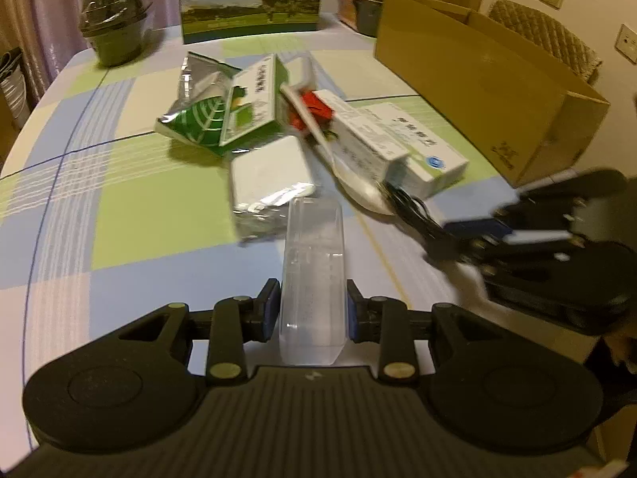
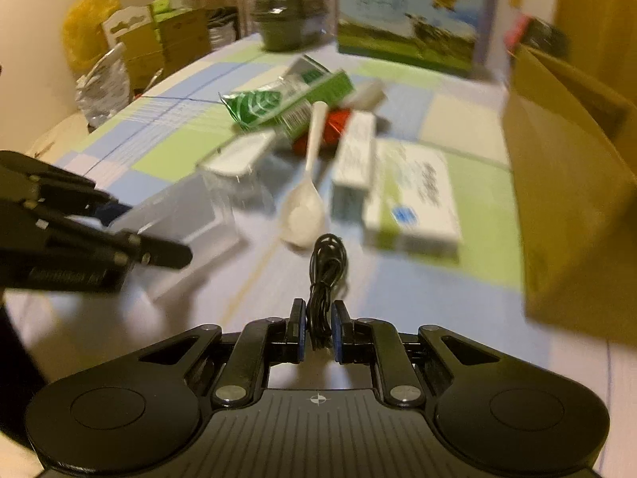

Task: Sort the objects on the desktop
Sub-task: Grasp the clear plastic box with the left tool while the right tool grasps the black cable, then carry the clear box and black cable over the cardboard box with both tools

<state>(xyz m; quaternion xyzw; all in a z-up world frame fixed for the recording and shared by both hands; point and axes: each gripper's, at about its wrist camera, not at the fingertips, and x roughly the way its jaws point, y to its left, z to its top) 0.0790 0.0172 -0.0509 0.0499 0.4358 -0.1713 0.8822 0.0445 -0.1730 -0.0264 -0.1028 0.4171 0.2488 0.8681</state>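
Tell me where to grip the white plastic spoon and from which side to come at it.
Grip the white spoon on its thin handle, midway up, coming from above with the jaws across its width. The bowl is broad and lies close to the black cable; the handle's far end rests against the red packet.

Clear glossy plastic box (image 1: 312, 275); matt brown cardboard carton (image 1: 485, 91); white smooth plastic spoon (image 2: 304, 207); checked cloth tablecloth (image 1: 119, 199).
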